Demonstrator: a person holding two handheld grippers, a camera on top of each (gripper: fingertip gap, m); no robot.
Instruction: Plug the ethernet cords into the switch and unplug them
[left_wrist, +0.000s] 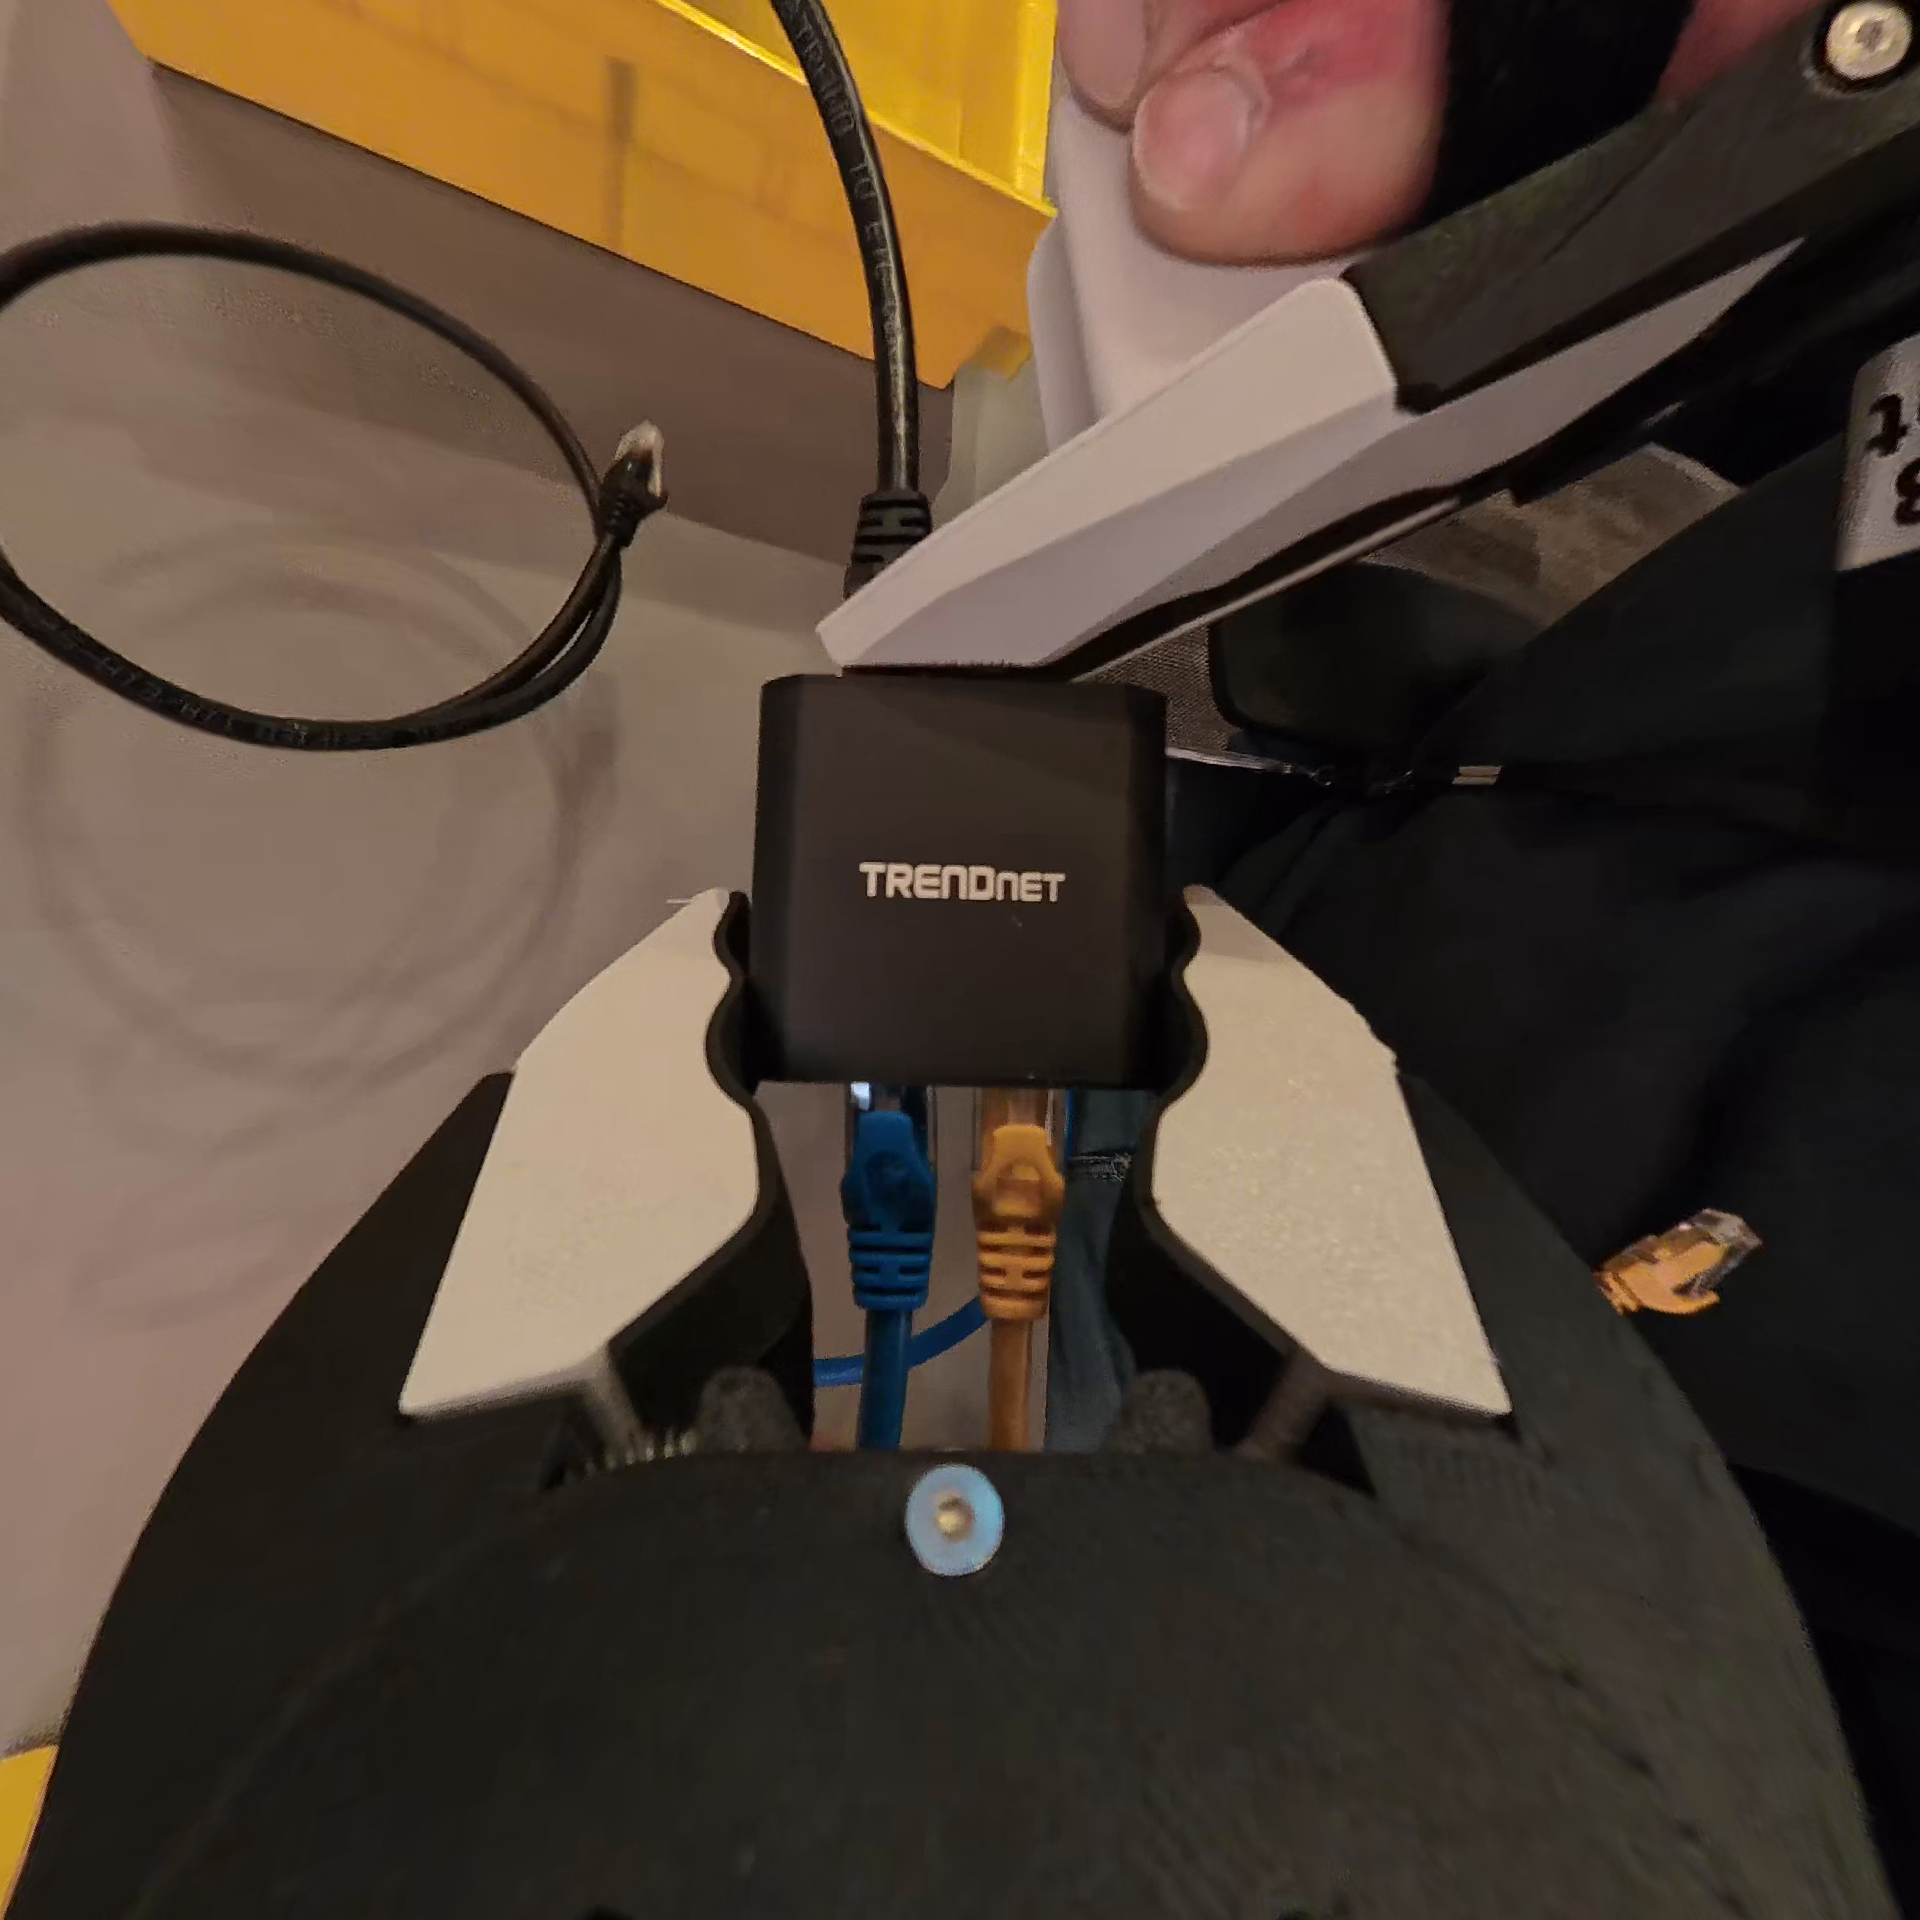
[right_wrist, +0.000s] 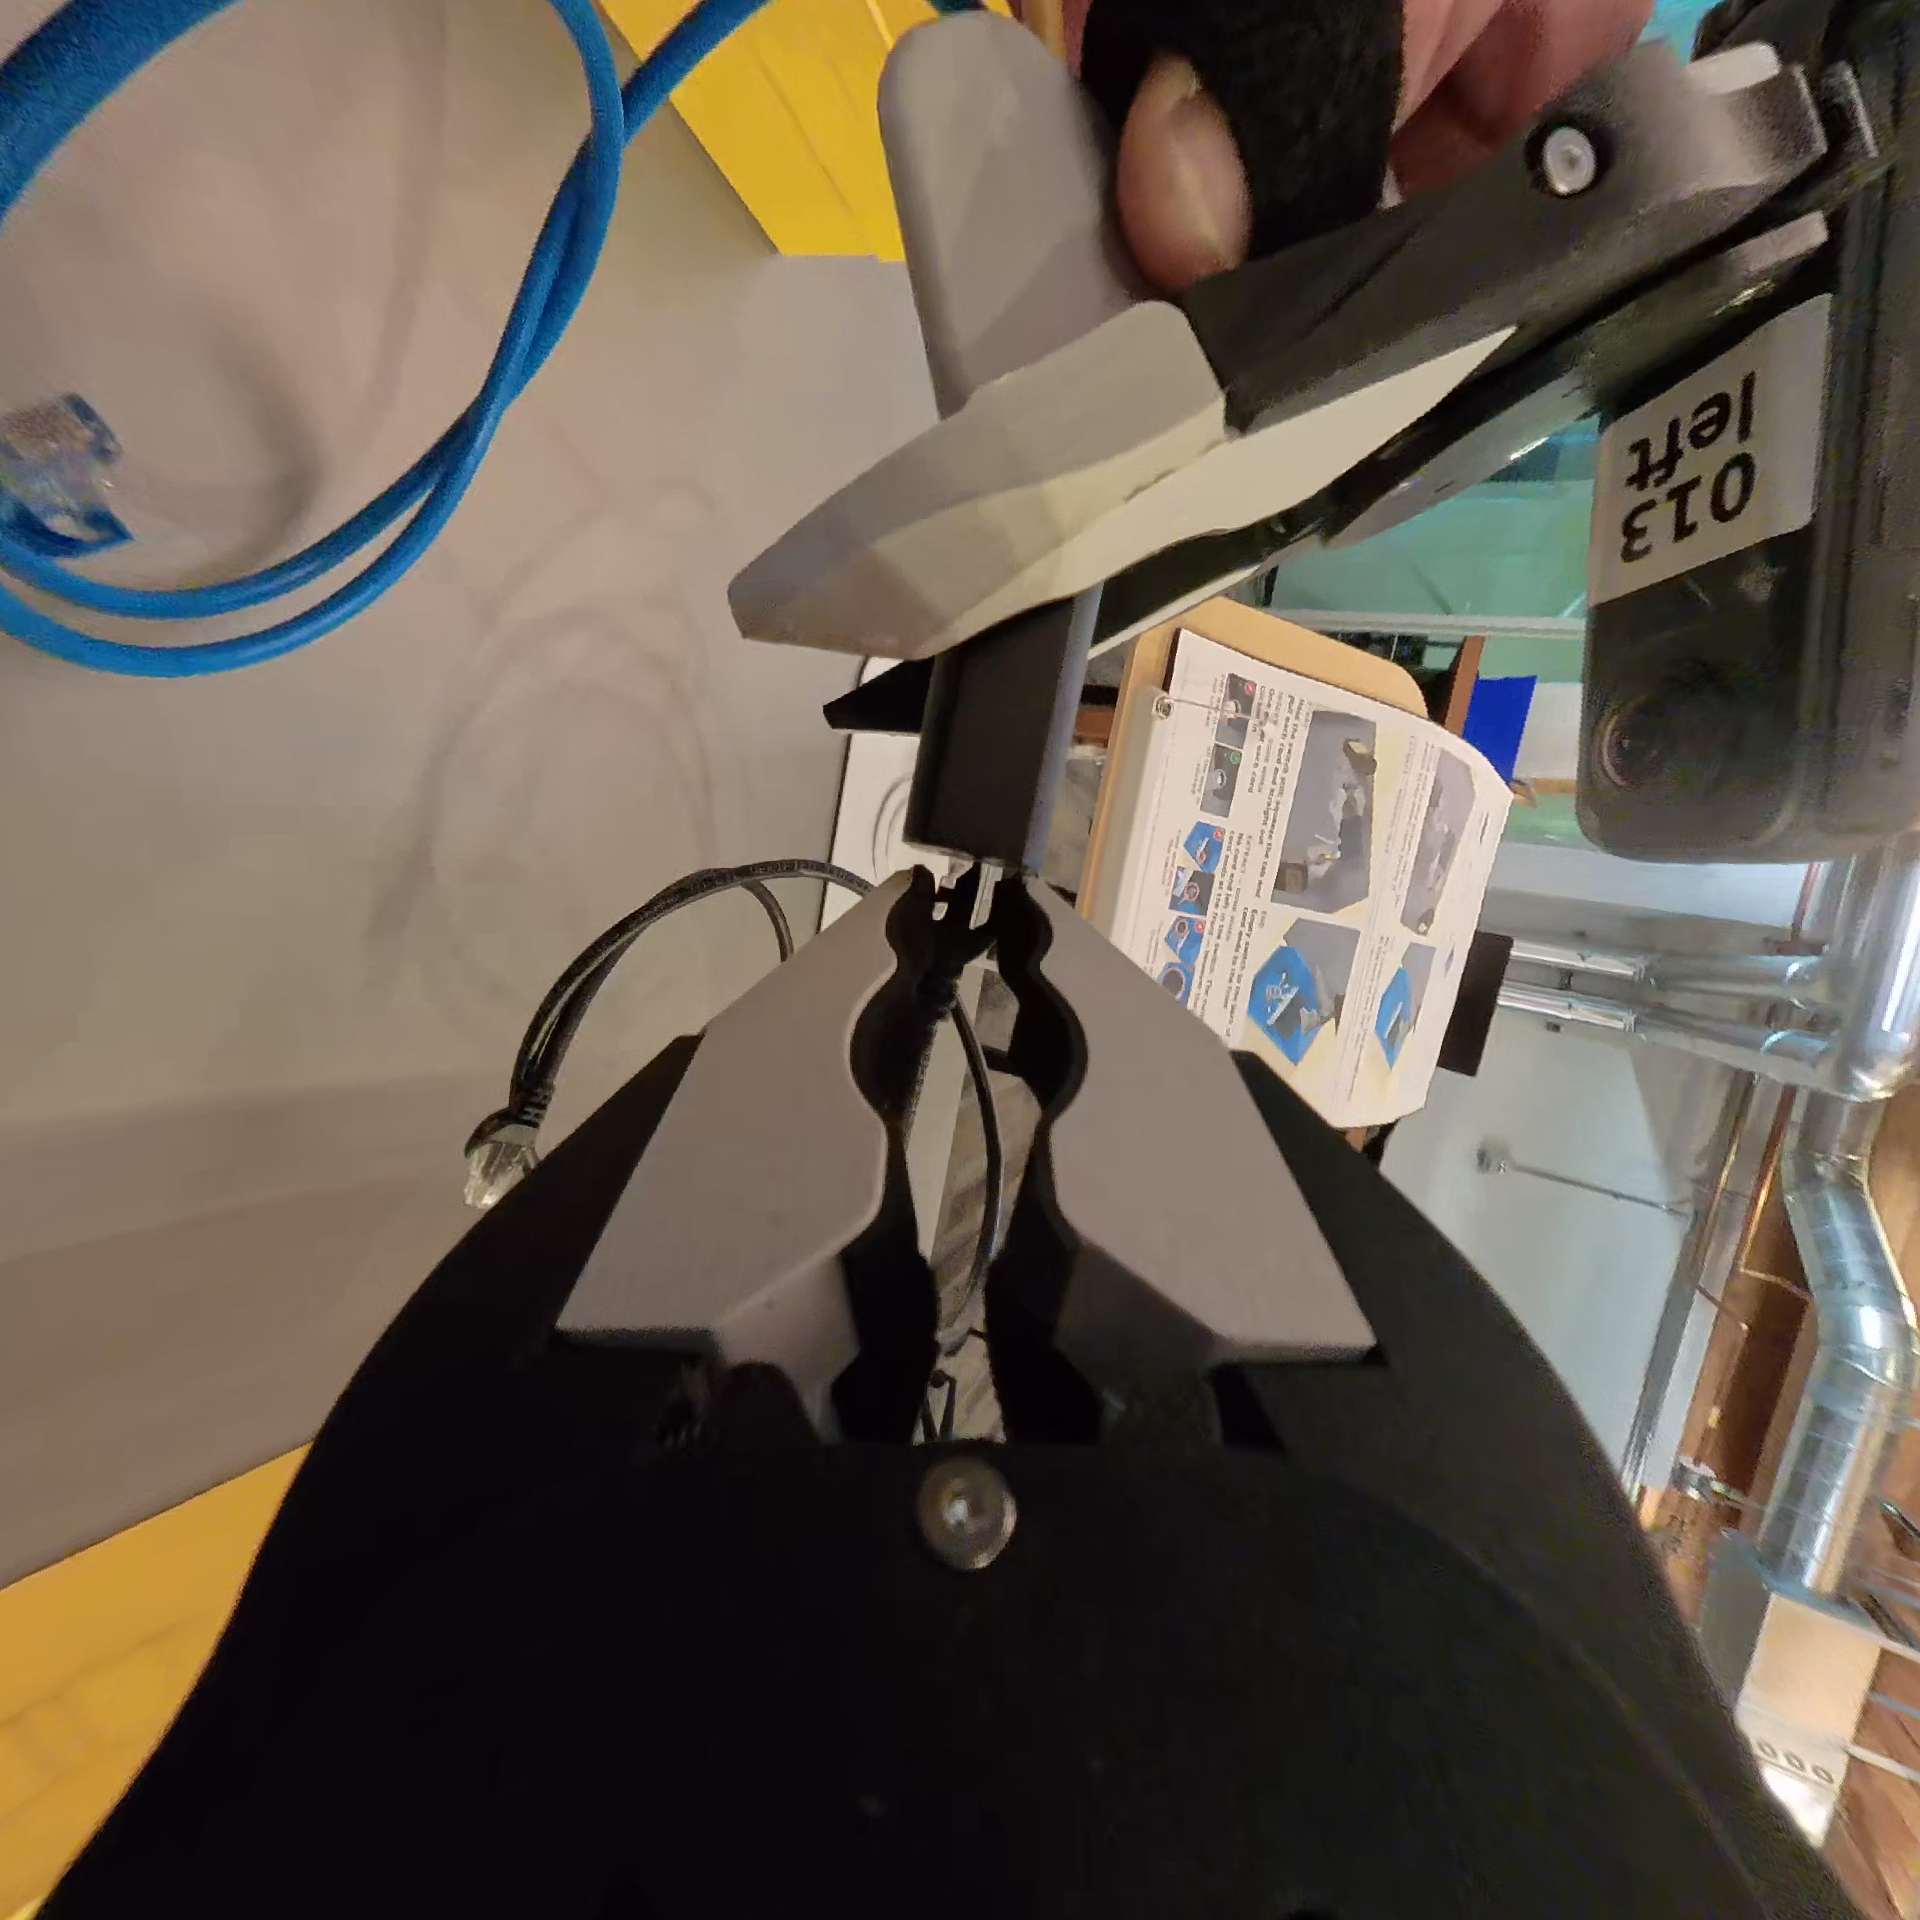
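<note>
My left gripper (left_wrist: 956, 925) is shut on the sides of the black switch (left_wrist: 956, 831) and holds it above the grey table. A blue cord plug (left_wrist: 883, 1195) and an orange cord plug (left_wrist: 1018, 1216) sit in its near ports. My right gripper (right_wrist: 961, 899) is shut on the black cord's plug (right_wrist: 961, 920), whose tip is at the switch's (right_wrist: 977, 758) far port face. I cannot tell how deep it sits. In the left wrist view the right gripper's white finger (left_wrist: 1039, 540) hides this plug; the black cord (left_wrist: 883, 312) rises behind it.
The black cord's loose end (left_wrist: 639, 468) lies on the grey table (left_wrist: 312, 935), as do the blue cord's loop (right_wrist: 468, 416) and clear plug (right_wrist: 52, 468). The orange cord's free plug (left_wrist: 1683, 1257) rests on dark clothing. A yellow bin (left_wrist: 623, 125) and an instruction sheet (right_wrist: 1299, 862) stand beyond. Spacing between my two grippers at the tips: around 5 cm.
</note>
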